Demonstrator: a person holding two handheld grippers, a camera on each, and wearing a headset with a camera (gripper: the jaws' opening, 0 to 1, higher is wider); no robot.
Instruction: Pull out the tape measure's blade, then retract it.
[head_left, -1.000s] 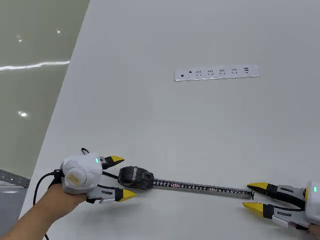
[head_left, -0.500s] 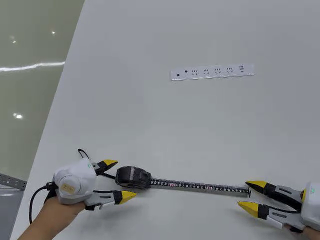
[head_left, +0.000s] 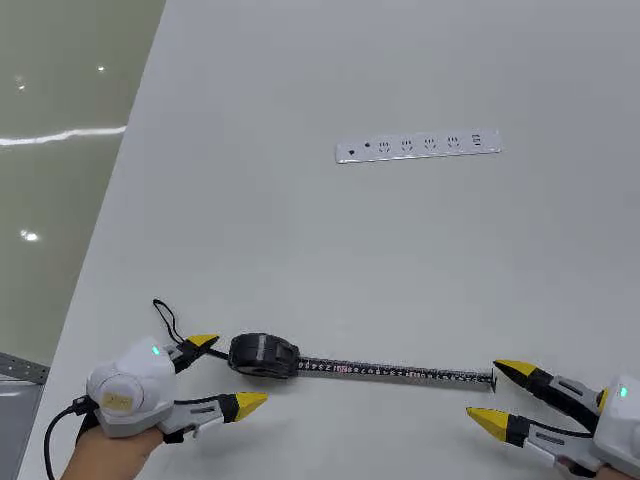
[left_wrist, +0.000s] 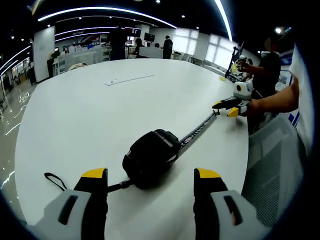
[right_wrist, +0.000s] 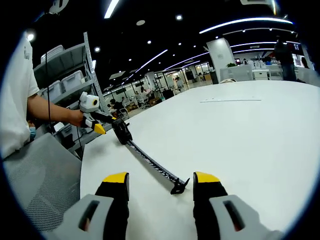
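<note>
Head view: one tape measure (head_left: 264, 354)

No legible text; tape blade (head_left: 395, 372) markings too small to read.

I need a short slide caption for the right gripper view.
Open right tongs flank the hook of the pulled-out tape blade on a white table.

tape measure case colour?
Black tape measure case, clearest in the left gripper view.
</note>
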